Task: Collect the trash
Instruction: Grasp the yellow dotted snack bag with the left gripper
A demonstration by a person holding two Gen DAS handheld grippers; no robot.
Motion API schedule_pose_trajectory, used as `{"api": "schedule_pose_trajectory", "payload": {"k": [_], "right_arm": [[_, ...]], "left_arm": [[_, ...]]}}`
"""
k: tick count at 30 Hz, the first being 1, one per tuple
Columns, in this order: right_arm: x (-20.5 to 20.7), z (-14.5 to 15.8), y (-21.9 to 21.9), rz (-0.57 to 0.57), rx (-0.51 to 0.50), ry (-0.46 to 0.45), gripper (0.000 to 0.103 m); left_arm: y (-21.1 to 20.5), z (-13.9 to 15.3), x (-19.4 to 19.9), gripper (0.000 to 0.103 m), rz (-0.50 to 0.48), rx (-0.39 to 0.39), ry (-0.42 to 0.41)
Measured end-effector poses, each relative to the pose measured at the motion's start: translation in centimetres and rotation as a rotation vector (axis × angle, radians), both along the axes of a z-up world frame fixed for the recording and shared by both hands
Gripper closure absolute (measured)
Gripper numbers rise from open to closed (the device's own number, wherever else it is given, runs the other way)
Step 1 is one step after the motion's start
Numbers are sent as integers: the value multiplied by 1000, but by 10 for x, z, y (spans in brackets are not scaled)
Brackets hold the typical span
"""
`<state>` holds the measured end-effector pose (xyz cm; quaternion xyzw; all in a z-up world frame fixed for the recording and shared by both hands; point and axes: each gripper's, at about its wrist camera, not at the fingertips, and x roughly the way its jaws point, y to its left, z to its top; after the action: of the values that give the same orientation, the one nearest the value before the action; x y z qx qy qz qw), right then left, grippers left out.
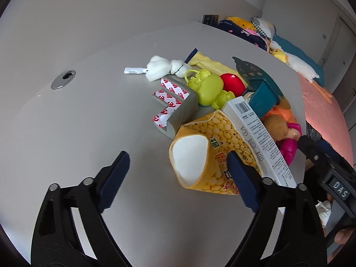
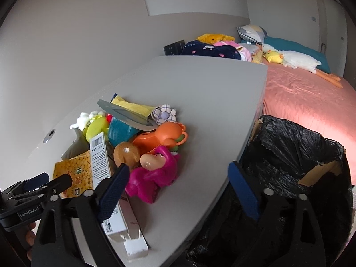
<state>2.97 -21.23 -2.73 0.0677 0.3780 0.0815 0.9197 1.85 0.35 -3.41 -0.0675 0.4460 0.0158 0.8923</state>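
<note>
A crushed yellow corn-print carton (image 1: 213, 151) lies on the grey table (image 1: 89, 115) beside a long white box with a barcode (image 1: 258, 133). My left gripper (image 1: 178, 175) is open just in front of the carton, its right finger over the carton's side. In the right wrist view the carton (image 2: 73, 173) and white box (image 2: 104, 169) lie at the left. My right gripper (image 2: 178, 191) is open and empty above the table's edge, next to a bin lined with a black bag (image 2: 289, 155).
A toy pile sits behind the trash: green toy (image 1: 207, 86), red ball (image 1: 232, 83), teal box (image 1: 262, 98), pink toy (image 2: 153, 175), orange toy (image 2: 164, 135). Grey foam corner guards with red-print tape (image 1: 175, 104) and white foam pieces (image 1: 158, 66) lie nearby. A pink bed (image 2: 307, 98) stands beyond.
</note>
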Motion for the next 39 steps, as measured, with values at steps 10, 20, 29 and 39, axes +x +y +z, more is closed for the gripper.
{"api": "schedule_pose_trajectory", "payload": {"k": [10, 20, 29, 39], "right_arm": [[15, -10, 12, 41, 34, 50, 26], [15, -18, 21, 88, 47, 74, 49], [9, -2, 10, 74, 86, 36, 49], [2, 19, -5, 60, 115, -11, 49]], "left_arm": [[3, -7, 7, 44, -17, -70, 14], [6, -7, 1, 56, -27, -127, -13], [3, 3, -3, 82, -38, -97, -65], [4, 37, -11, 82, -4, -55, -149]]}}
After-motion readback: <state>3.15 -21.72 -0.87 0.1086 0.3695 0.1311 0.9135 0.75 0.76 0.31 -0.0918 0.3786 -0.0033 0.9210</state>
